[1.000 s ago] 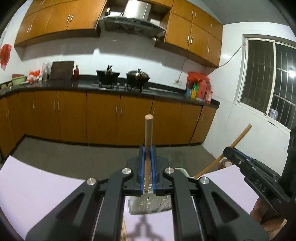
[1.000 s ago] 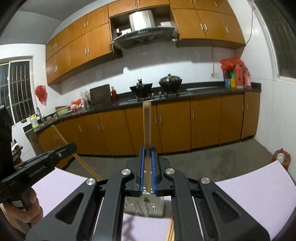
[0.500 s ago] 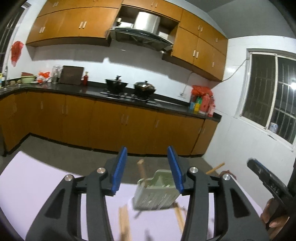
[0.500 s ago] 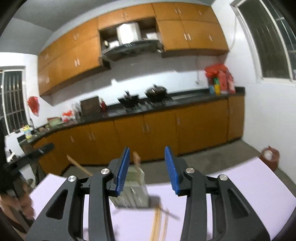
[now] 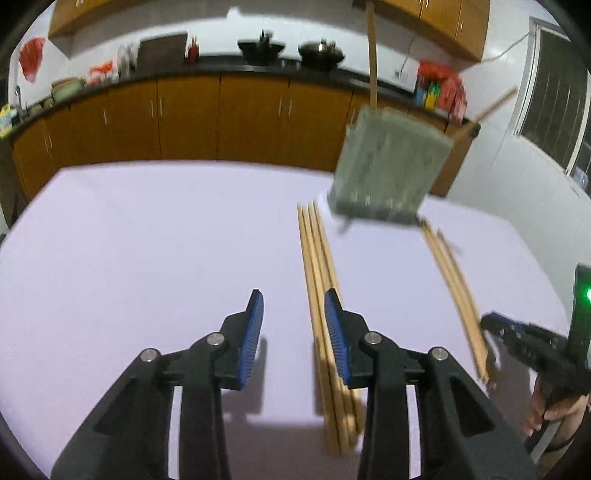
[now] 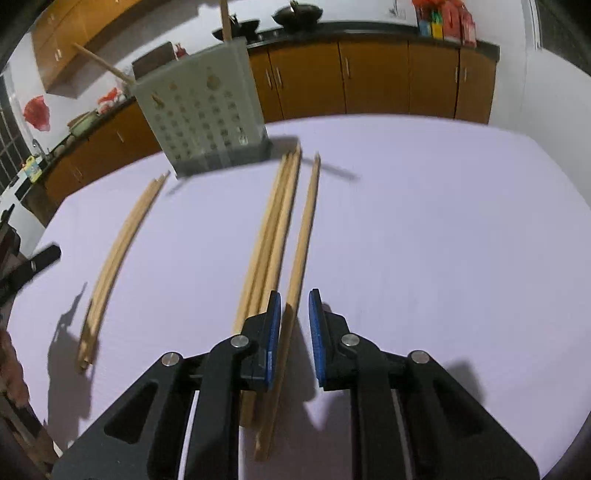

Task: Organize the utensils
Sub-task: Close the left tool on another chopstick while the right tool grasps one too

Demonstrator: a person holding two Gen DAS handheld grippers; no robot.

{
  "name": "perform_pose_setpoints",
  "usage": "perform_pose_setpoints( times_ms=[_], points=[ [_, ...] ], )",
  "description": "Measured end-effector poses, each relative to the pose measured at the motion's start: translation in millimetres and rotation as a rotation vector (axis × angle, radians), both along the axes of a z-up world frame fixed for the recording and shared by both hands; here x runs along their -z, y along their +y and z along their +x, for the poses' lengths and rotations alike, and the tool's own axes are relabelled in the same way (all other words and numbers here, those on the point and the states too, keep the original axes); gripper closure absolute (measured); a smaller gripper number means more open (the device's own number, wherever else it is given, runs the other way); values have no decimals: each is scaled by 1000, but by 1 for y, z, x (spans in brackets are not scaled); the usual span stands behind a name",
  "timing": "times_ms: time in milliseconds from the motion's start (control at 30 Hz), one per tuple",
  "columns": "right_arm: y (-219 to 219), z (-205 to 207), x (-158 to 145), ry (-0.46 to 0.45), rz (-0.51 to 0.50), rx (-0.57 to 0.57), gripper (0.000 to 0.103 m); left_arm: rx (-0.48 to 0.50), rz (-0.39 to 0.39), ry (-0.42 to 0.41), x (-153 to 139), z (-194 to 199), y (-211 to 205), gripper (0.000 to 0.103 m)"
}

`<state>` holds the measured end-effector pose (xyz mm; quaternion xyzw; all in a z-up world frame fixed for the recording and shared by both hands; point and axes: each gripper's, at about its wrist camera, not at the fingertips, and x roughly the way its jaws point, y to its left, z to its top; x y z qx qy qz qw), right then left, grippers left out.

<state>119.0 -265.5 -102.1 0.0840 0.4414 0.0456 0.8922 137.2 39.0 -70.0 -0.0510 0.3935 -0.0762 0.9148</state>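
Chopsticks next: both grippers are down at the sticks

Chopsticks, long thin wooden ones [image 6: 275, 236], lie in bunches on the pale purple surface [image 6: 424, 229], on the near side of the grey plastic holder with round holes [image 6: 205, 110]. A second ago each gripper held a wooden stick up over that holder. Now two wooden sticks [image 6: 224, 18] stand inside it, so that step looks done.

Both grippers have dropped low, away from the holder. The left gripper [image 5: 293, 332] has just been closing a little, but its jaws are apart and hold nothing; a chopstick bunch [image 5: 317, 280] lies beside its right blue pad. The right gripper [image 6: 294, 334] has also just been closing. A single chopstick [image 6: 301, 251] lies between its jaws, yet a gap shows, so it is not gripped yet.

Many chopsticks are left, so the job is far from finished.
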Motion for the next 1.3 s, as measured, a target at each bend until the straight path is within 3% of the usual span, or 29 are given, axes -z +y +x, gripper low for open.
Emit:
perform_pose_setpoints(
  times_ms=[67,100,133,367,533,700,967,1300],
  points=[
    [2,-1,0,-16,-22,-7,88,10,-4,23,9,-1,-1,69],
    [2,-3,2,-20,-45,-13,95,14,-6,34,13,-1,-1,69],
    [2,-3,1,-24,-76,-8,95,17,-8,41,17,-2,-3,71],
    [-21,-3,4,-28,-67,66,95,53,-3,92,30,1,-15,84],
    [-20,-4,5,-35,-80,59,95,65,5,101,32,3,-21,86],
    [-18,-3,5,-38,-92,49,95,67,83,93,33,4,-29,91],
    [-9,-6,5,-40,-108,23,95,36,93,87,35,18,-38,91],
    [-32,5,3,-38,-118,93,95,-79,76,98,33,28,15,95]
  ],
)
